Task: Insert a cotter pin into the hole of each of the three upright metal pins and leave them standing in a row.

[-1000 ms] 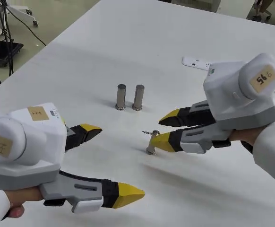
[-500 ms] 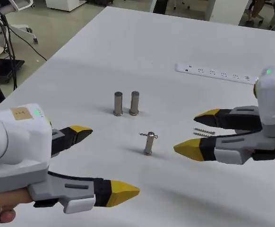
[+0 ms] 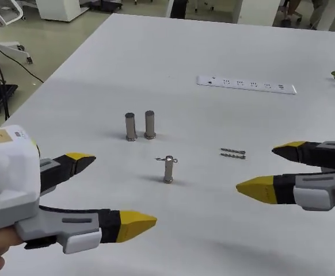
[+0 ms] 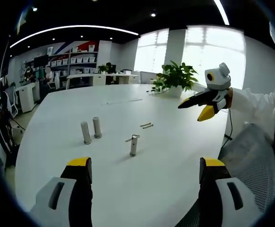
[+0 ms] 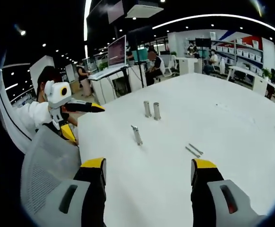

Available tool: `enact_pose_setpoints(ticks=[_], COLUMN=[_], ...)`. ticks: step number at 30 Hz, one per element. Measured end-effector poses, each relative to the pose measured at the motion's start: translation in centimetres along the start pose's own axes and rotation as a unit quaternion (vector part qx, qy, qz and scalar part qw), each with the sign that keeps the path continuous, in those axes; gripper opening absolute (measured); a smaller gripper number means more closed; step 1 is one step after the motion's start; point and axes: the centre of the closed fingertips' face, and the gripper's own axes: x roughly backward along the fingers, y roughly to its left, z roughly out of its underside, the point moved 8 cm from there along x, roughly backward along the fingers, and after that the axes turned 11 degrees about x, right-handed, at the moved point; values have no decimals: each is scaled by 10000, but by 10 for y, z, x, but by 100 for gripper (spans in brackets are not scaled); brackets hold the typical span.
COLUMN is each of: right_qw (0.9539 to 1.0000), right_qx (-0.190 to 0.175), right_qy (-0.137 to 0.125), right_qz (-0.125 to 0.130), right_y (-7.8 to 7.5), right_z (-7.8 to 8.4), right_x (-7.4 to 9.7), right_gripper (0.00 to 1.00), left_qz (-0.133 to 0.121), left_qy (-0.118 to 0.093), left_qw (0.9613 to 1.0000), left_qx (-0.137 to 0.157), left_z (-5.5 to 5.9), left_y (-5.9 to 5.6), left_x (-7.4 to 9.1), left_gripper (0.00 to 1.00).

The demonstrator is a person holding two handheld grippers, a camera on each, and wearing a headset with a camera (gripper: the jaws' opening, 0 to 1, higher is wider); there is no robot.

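White workbench (image 3: 225, 52), broad and pale, bearing every part. Left gripper (image 3: 121, 188), held at the lower left of the head view, jaws spread wide with nothing between them, pointed toward the middle of the bench and well apart from all the pins. Right gripper (image 3: 256, 168), entering from the right edge of the head view, jaws likewise gaping and empty, yellow tips aimed leftward, near the loose cotter pins yet clear of them; in the left gripper view, seen on a white sleeve, to the right of a potted plant (image 4: 174, 78). Power strip (image 3: 246, 85), long and white, lying flat on the far part of the bench, well apart from the pins. Pair of bare metal pins (image 3: 150, 125), upright, just beside each other, left of centre in the head view. Third metal pin (image 3: 168, 171), upright, standing alone nearer the person and to the right of the pair, out of line with them. Cotter pin (image 3: 166, 159), set crosswise through the top of that third metal pin, both ends sticking out. Two loose cotter pins (image 3: 232, 153), flat on the bench, side by side and parallel, between the third metal pin and the right gripper's tips.
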Motion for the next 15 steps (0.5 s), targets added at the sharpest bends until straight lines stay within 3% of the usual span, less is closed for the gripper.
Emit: enact_pose_setpoints(ticks=[7, 11, 15], right_qw=[9996, 9991, 9977], right_qx=[-228, -361, -599], right_qy=[60, 74, 134], right_qz=[132, 185, 297], right_y=[-2, -3, -9], right_z=[17, 24, 36], right_x=[17, 24, 30], right_gripper=[81, 84, 88], left_qz=[-46, -129, -222], left_qy=[-76, -64, -188], left_qw=[10000, 9999, 9996], left_qx=[10, -28, 44], left_z=[-8, -12, -21], left_y=[-1, 3, 9], left_x=[0, -1, -3], left_gripper=[94, 94, 92])
